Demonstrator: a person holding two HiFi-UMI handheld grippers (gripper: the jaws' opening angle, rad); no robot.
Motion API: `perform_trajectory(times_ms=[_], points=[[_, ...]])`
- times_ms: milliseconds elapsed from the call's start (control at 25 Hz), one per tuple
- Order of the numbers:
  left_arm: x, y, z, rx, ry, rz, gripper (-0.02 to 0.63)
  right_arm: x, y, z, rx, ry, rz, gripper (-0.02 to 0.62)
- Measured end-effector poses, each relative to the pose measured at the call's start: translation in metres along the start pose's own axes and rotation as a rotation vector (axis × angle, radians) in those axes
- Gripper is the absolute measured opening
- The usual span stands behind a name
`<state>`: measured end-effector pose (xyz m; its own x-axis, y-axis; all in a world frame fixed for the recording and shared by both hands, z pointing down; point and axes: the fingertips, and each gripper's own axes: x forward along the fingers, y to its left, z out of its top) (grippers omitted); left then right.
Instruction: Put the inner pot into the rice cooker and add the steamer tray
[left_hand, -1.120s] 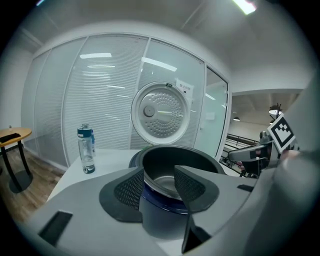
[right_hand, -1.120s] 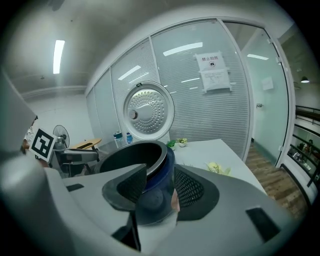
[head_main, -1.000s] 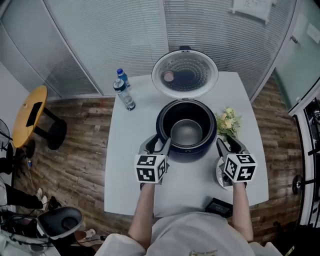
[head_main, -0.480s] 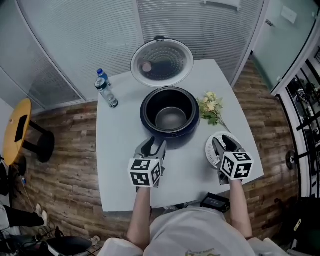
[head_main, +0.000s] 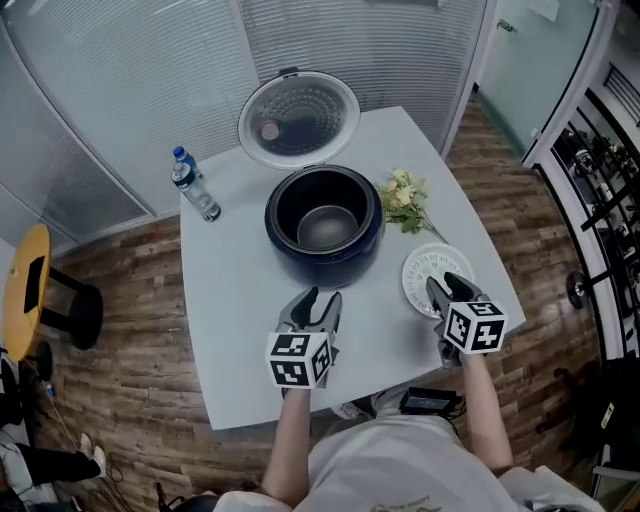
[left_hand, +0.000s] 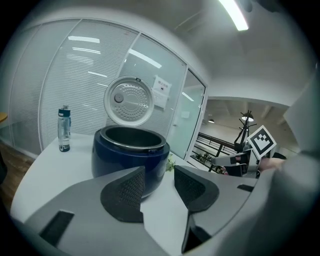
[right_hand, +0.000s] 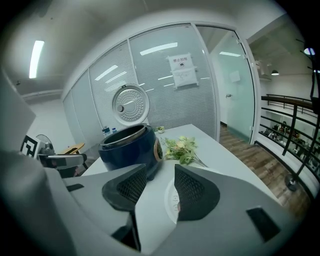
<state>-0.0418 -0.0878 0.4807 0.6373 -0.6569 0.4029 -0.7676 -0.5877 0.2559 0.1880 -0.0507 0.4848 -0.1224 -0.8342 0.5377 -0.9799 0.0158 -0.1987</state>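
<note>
Left gripper (head_main: 322, 299) withdrew; inner pot (head_main: 326, 226) sits in rice cooker (head_main: 322, 264) (lid (head_main: 298, 118) up).

Wood floor (head_main: 120, 340), glass partitions (head_main: 130, 70), yellow stool (head_main: 22, 290).

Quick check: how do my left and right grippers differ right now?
The left gripper is over bare table in front of the rice cooker; the right gripper is over the near edge of the steamer tray, right of the cooker. The tray shows between the right jaws, only table and cooker between the left. Both are open and hold nothing.
</note>
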Motion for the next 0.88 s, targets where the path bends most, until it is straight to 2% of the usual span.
perform_trajectory(times_ms=[360, 880], points=[[0.033, -0.029, -0.032, -0.054, 0.073, -0.043, 0.186, 0.006, -0.041, -0.028, 0.022, 0.055, -0.036, 0.178], [0.12, -0.076, -0.073, -0.073, 0.214, -0.054, 0.184, 0.015, -0.151, -0.073, 0.079, 0.157, -0.125, 0.178]])
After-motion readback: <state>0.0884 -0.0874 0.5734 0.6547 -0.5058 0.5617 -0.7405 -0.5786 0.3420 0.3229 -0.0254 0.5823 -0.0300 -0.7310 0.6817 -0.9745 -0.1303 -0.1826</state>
